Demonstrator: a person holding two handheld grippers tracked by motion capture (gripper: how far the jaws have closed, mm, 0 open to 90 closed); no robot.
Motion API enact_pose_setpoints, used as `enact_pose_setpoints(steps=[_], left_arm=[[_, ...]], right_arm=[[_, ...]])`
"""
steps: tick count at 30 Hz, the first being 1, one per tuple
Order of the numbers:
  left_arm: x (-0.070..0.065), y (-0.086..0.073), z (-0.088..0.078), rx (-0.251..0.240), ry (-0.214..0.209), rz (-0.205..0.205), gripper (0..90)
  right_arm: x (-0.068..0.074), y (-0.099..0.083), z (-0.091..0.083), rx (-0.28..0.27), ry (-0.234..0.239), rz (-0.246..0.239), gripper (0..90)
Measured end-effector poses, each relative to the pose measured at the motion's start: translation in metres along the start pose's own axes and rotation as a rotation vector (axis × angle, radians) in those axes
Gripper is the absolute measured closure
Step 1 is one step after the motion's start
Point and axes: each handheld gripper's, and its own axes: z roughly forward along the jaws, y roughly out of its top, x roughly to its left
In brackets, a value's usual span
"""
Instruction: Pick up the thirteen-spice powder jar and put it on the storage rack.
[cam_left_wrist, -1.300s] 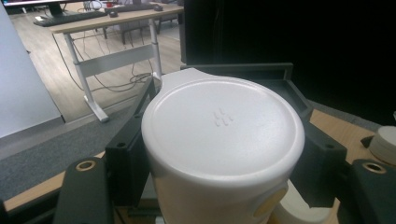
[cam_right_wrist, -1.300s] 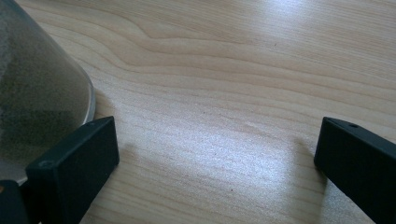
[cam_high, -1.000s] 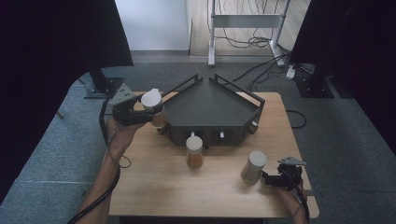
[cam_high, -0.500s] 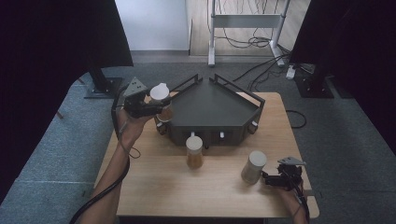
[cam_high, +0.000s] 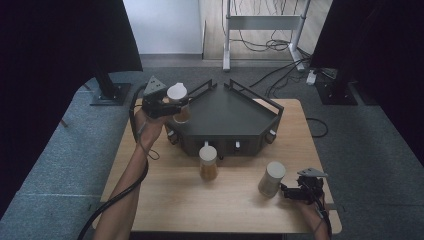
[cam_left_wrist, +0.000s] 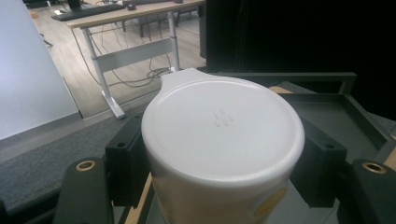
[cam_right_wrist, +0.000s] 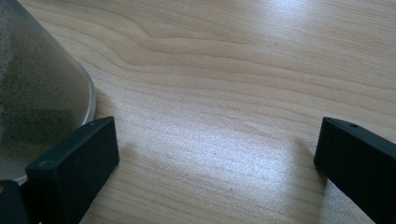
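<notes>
A jar with a white lid (cam_left_wrist: 223, 130) and brownish contents sits between the pads of my left gripper (cam_left_wrist: 222, 165), which is shut on it. In the high view that jar (cam_high: 177, 93) hangs in the left gripper (cam_high: 172, 106) over the left corner of the dark angular tray (cam_high: 227, 120). A second white-lidded jar (cam_high: 208, 162) stands on the table before the tray's front wall. A grey jar (cam_high: 271, 178) stands at the front right, just left of my right gripper (cam_high: 288, 191). The right gripper (cam_right_wrist: 215, 158) is open, with bare wood between its jaws and the grey jar (cam_right_wrist: 37, 93) touching or nearly touching its left jaw.
The wooden table (cam_high: 165, 200) has free room at its front left and front middle. The tray has raised rails (cam_high: 260, 100) along its back edges. Beyond the table stand a white desk frame (cam_high: 265, 22) with cables and black stands on the floor.
My left gripper has carried the white-lidded jar to the right, from beside the tray's left corner to over it. The right gripper and the other two jars have stayed put.
</notes>
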Motion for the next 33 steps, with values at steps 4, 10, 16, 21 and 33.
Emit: enact_pose_setpoints(steps=[4,10,16,21,33], left_arm=[[0.004,-0.003,0.006,-0.019,-0.006,-0.036,31.0],[-0.002,0.001,0.017,0.017,0.025,0.008,31.0],[-0.002,-0.002,0.025,0.023,0.029,0.006,31.0],[-0.002,-0.004,0.03,0.032,0.044,0.0,31.0],[-0.002,-0.007,0.038,0.046,0.056,0.004,31.0]], right_arm=[[0.0,0.0,0.0,0.0,0.0,-0.001,0.0],[0.0,0.0,0.0,0.0,0.001,-0.001,0.0],[0.0,0.0,0.0,0.0,0.001,-0.001,0.0],[0.0,0.0,0.0,0.0,0.001,-0.001,0.0],[0.0,0.0,0.0,0.0,0.001,-0.001,0.0]])
